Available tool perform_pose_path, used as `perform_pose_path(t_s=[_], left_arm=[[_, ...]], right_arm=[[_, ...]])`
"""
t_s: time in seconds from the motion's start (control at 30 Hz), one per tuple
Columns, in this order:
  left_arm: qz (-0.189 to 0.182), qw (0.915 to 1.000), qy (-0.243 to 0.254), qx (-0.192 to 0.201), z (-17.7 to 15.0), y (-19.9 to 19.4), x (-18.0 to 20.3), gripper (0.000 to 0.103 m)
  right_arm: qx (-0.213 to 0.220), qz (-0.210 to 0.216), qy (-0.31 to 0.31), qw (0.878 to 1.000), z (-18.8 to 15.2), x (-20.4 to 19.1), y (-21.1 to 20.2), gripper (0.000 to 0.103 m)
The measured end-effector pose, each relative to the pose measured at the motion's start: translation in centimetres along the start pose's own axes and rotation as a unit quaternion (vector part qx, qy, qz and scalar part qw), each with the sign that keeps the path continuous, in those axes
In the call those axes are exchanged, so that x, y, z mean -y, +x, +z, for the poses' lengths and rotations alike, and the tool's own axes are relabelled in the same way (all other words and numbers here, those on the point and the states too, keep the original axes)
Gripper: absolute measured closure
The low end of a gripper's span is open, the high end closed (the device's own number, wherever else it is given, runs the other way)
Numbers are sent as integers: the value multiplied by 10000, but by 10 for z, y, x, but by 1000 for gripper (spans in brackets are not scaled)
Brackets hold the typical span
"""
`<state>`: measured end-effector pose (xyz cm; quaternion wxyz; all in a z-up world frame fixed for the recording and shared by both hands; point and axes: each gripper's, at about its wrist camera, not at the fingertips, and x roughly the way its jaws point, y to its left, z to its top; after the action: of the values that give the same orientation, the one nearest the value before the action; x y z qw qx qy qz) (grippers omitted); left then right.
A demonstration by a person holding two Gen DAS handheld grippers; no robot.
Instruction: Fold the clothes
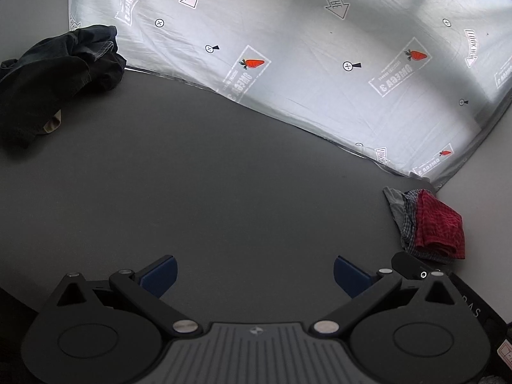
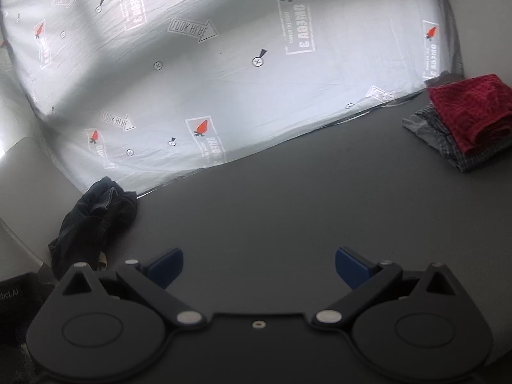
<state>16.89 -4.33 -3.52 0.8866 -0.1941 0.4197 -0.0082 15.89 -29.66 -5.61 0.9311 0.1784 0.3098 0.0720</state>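
A crumpled dark garment point(image 1: 54, 73) lies in a heap at the left of the grey table point(image 1: 208, 192); it also shows in the right wrist view point(image 2: 96, 217). A folded red checked cloth point(image 1: 438, 227) sits on top of folded plaid and grey clothes point(image 1: 404, 220) at the right; the red cloth point(image 2: 470, 112) and the plaid pile point(image 2: 454, 150) also show in the right wrist view. My left gripper point(image 1: 254, 275) is open and empty above the bare table. My right gripper point(image 2: 259, 267) is open and empty too.
A white printed sheet point(image 1: 304, 48) with carrots and "LOOK HERE" arrows hangs behind the table point(image 2: 288, 208); the sheet fills the back of the right wrist view point(image 2: 208, 80). A black device point(image 1: 416, 268) is near the right fingers. A dark box point(image 2: 16, 300) sits at lower left.
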Motion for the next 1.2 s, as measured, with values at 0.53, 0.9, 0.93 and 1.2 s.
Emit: perform_pose_path(t_s=[0.53,0.9,0.93,1.2], left_arm=[[602,9901,-1077,666,89,24,-82,3],[879,9765,-1490,1283,207,66,-293,2],[991,9753,-1448,1338,218,73,-313,2],[1846,9583,-1355,1709,274,133,-425,2]], right_arm=[[-425,1280,-1457,9801,44,-103,163,0],[-297,779,-2393,9674,46,-318,290,1],[-294,797,-2370,9678,49,-339,304,1],[-918,2155,-1944,9525,81,-482,442,4]])
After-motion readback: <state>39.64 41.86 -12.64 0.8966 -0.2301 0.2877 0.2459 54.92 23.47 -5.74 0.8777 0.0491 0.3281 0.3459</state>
